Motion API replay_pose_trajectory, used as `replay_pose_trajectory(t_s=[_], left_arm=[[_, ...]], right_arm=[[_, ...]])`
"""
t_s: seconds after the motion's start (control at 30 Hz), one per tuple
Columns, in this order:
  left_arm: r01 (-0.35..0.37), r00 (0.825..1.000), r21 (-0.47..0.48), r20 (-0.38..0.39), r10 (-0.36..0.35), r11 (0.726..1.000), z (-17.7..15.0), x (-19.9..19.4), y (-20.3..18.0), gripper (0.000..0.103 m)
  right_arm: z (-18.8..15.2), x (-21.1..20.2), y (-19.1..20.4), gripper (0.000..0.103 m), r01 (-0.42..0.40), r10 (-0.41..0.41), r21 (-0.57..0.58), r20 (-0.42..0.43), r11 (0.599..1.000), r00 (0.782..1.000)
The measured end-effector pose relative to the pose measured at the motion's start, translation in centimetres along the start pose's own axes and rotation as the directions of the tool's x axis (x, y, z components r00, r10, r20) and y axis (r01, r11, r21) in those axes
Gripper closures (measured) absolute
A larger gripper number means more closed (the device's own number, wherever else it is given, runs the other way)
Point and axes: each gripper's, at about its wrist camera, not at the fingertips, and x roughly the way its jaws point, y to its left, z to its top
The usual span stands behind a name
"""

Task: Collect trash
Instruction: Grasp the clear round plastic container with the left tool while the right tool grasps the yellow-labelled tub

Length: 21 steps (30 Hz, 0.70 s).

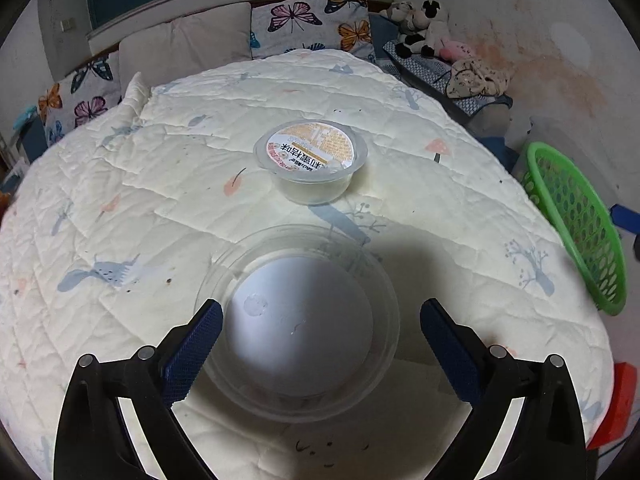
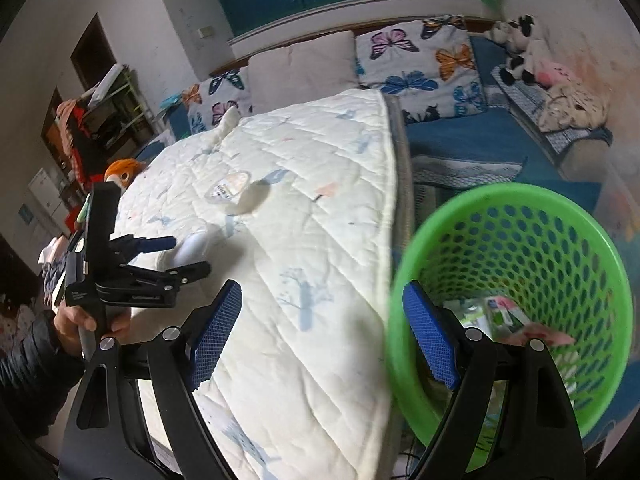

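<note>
A clear plastic cup with a white bottom (image 1: 298, 324) lies upside down on the white quilt (image 1: 120, 200), between the open fingers of my left gripper (image 1: 320, 320). A sealed clear cup with an orange printed lid (image 1: 310, 160) stands farther back; it also shows in the right wrist view (image 2: 230, 192). A green mesh basket (image 2: 520, 248) holding several wrappers (image 2: 504, 316) stands beside the bed. My right gripper (image 2: 322, 312) is open and empty, above the bed edge and the basket rim. The left gripper also shows in the right wrist view (image 2: 176, 256).
The green basket (image 1: 576, 220) sits right of the bed. Butterfly pillows (image 1: 312, 24) and a beige pillow (image 1: 184, 44) line the headboard. Plush toys (image 1: 420, 28) and clothes (image 1: 476, 76) lie on a side bench. An orange plush (image 2: 124, 172) sits at the bed's left.
</note>
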Motion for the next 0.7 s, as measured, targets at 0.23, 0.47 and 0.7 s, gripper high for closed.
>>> replay_pose_trajectory(t_s=[0.23, 0.47, 0.7], left_arm=[[0.022, 1.0, 0.002, 0.022, -0.022, 1.0, -0.1, -0.3, 0.6, 0.031], [0.052, 0.998, -0.003, 0.039, -0.052, 0.999, -0.4, -1.2, 1.2, 0.041], [0.056, 0.996, -0.041, 0.067, -0.053, 0.998, -0.6, -2.1, 1.9, 0.011]], right_arm=[[1.5, 2.3, 2.0, 0.02, -0.032, 0.031, -0.043, -0.027, 0.999, 0.999], [2.3, 4.0, 4.3, 0.021, -0.058, 0.054, -0.1, -0.042, 0.993, 0.998], [2.5, 4.5, 4.8, 0.021, -0.067, 0.062, -0.109, -0.048, 0.992, 0.997]])
